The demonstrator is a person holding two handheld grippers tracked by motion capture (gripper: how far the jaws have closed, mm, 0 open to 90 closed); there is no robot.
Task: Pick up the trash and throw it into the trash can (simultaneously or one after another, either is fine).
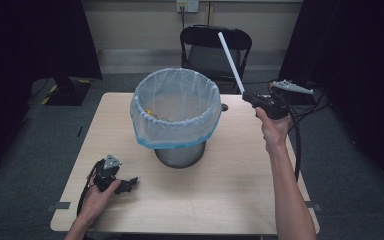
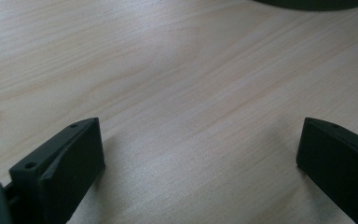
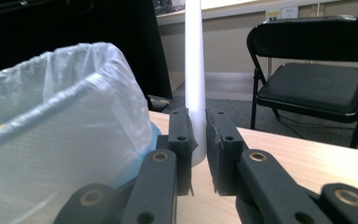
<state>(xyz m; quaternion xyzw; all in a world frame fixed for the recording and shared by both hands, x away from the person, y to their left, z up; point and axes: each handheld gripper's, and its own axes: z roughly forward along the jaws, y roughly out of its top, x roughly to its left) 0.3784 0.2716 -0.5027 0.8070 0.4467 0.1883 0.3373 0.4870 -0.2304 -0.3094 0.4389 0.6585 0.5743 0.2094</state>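
Now, right hand-held gripper [image 1: 246, 95]: I had its jaws clamped together on the lower end of the white tube [image 1: 230, 62], high above the far right of the worktop [image 1: 230, 200]. In the right gripper view the two black pads [image 3: 182, 140] pressed the tube from both sides.

White tube: it stood out from the jaws slanting up and away toward the folding chair [image 1: 215, 47], held in the air to the right of the bin's rim and not yet over the opening. I judged the grip near one end was chosen so the long free part could be tipped into the bin.

Waste bin [image 1: 176, 107]: it stood upright near the middle of the worktop, lined with a clear bag whose blue edge was folded down over the rim. Something yellow lay inside at the far left; I could not tell what it was.

Left hand-held gripper [image 1: 130, 183]: its jaws stood wide apart with nothing between them, bare wood showing in the gap in the left gripper view. I kept it low at the near left corner, well apart from the bin, I think to leave the bin's mouth clear for the other hand.

Step in hand: carrying the tube toward the bin, by my judgement; the drop was not yet done.
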